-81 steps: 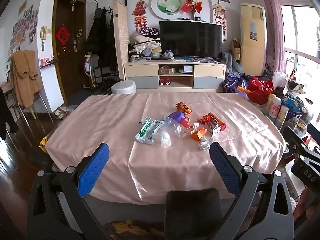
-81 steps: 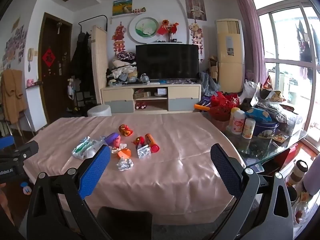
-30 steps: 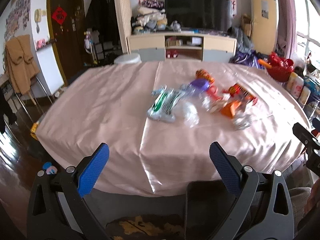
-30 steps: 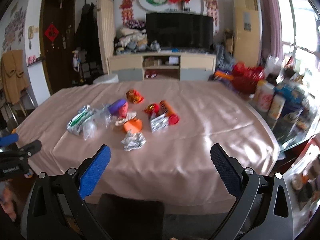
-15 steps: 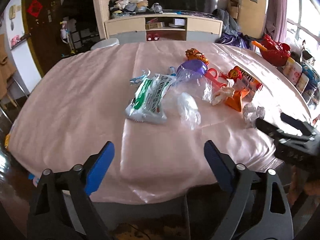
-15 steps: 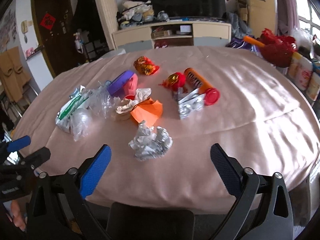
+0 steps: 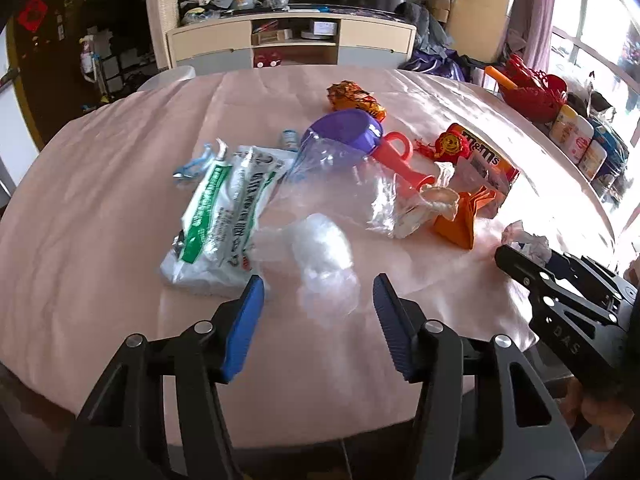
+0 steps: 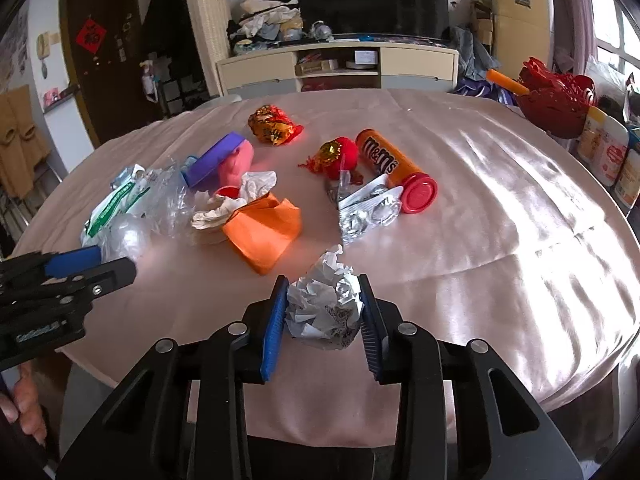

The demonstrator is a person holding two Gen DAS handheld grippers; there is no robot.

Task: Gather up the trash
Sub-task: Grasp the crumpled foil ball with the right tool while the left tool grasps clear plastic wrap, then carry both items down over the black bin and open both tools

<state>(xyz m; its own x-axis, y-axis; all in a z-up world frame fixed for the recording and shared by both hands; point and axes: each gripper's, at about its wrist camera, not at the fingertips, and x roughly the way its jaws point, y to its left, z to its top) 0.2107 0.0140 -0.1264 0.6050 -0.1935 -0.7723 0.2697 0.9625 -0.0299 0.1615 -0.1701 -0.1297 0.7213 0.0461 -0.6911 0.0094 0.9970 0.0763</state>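
Several pieces of trash lie on the pink-clothed table [image 8: 480, 240]. My right gripper [image 8: 323, 322] is at the near edge, its jaws closing, and its blue pads press both sides of a crumpled foil ball [image 8: 324, 304]. My left gripper [image 7: 318, 312] is closing too. A clear plastic wad [image 7: 320, 256] reaches between its pads [image 7: 246, 320], which stand clear of it. A green-and-white packet [image 7: 224, 216] lies just left of the wad. Beyond are orange paper [image 8: 264, 228], a purple cup [image 7: 340, 136], blister packs [image 8: 368, 208] and an orange M&M's tube [image 8: 388, 164].
A red ornament [image 8: 336, 152] and a candy wrapper [image 8: 272, 124] lie farther back. A red basket [image 8: 560, 100] and bottles [image 8: 608, 148] stand off the table's right side. A TV cabinet [image 8: 340, 64] is behind. The table's front edge runs just under both grippers.
Both grippers came down and forward over the table. The right jaws went from wide open to closed on the foil ball. The left jaws narrowed around the clear plastic wad.
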